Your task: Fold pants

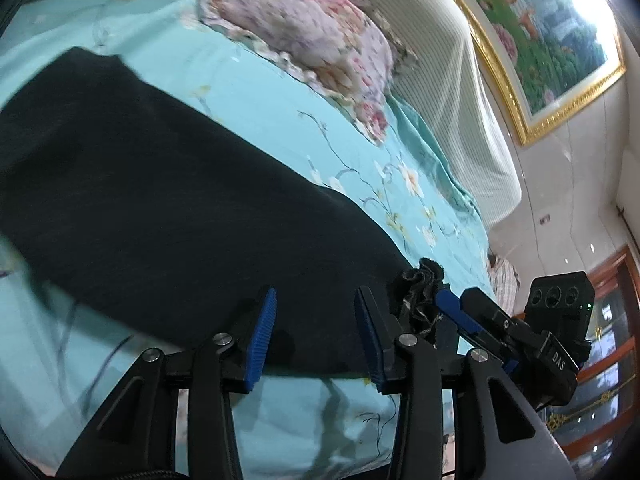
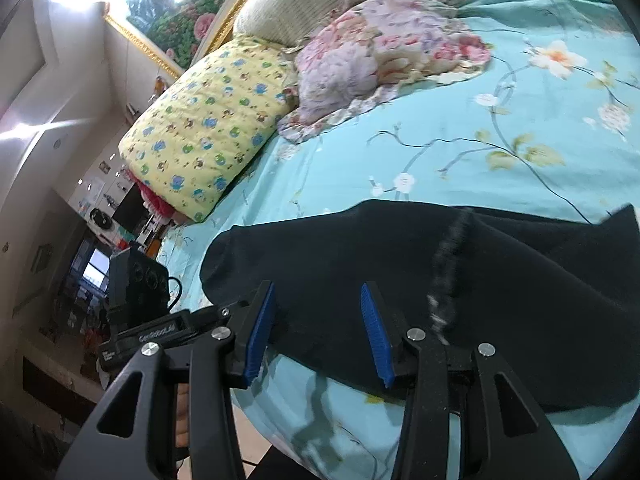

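Fingers [image 1: 262, 336] of both grippers — left [image 1: 316, 332], right [image 2: 318, 330] — gape wide, holding nothing, over the pants [image 1: 160, 200] lying on the bed [image 2: 440, 152]. Likely between folds; next, pinch an edge.

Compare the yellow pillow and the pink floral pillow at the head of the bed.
Print: the yellow pillow carries small blue and green cartoon figures; the floral pillow has large pink and lilac blooms.
Shape: the yellow pillow is plump and smooth; the floral pillow is rumpled with a frilled edge.
Place: the yellow pillow sits at the bed's side edge; the floral pillow lies further in.
Both lie on the turquoise sheet, apart from the black pants.
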The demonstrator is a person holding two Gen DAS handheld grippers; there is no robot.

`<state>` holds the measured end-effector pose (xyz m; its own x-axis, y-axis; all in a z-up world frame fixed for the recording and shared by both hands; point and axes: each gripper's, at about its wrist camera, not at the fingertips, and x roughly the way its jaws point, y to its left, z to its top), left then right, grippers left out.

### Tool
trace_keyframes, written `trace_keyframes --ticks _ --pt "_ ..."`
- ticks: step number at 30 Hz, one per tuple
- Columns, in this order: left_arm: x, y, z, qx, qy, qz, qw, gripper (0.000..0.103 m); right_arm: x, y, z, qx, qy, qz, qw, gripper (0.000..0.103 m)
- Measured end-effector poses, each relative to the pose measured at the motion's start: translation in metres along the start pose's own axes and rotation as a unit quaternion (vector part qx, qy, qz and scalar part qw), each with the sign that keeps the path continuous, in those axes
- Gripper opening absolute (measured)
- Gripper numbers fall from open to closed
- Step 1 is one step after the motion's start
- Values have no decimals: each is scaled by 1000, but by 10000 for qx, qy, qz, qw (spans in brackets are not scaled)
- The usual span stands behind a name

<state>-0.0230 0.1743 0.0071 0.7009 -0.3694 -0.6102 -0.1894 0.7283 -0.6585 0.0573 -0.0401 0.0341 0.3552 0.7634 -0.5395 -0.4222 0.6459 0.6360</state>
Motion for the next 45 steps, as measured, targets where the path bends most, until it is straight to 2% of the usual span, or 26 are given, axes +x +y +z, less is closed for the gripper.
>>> trace_keyframes --ticks 4,14,24,33,45 --pt "-26 19 -7 -306 -250 116 9992 41 9 10 5 -101 56 69 9999 55" --pt "-74 69 -22 -924 -660 356 9929 47 34 31 12 -344 264 223 9988 55" --pt "-80 100 -16 -1344 -794 445 9867 51 61 55 21 -719 523 301 9956 55" --pt "-79 119 -5 -1694 -862 321 9812 51 96 69 37 -1050 828 270 9907 55" --pt "-69 129 13 -1871 -910 312 9776 53 184 94 68 -1814 1577 254 9703 55"
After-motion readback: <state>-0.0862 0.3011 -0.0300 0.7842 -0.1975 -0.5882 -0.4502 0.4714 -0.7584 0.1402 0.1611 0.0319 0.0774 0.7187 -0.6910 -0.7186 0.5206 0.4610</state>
